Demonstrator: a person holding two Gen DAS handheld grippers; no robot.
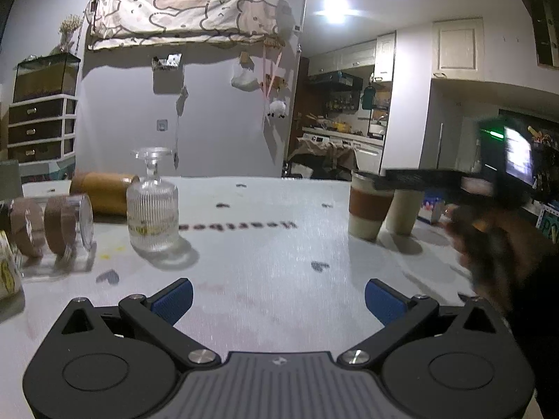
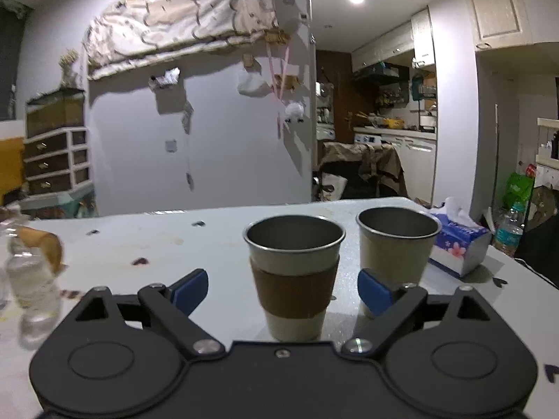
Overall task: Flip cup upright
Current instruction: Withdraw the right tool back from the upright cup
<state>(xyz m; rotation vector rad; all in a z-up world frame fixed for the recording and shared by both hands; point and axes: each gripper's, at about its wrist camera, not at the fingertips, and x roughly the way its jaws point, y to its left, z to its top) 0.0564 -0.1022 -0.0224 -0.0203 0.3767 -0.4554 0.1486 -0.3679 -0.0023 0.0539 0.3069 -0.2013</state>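
Both cups stand upright side by side near the table's (image 2: 216,241) right edge: the sleeved cup (image 2: 295,276) sits between the spread fingers of the right gripper (image 2: 283,288), untouched, with the plain cup (image 2: 396,244) just beyond. Only the right view shows the tissue box (image 2: 457,244) at that edge. Only the left view shows the left gripper (image 1: 278,300), spread over bare table, with a glass bottle (image 1: 152,206) toward the left edge.

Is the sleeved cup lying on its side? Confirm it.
No: in the right wrist view the sleeved cup stands upright on the table, its open mouth facing up.
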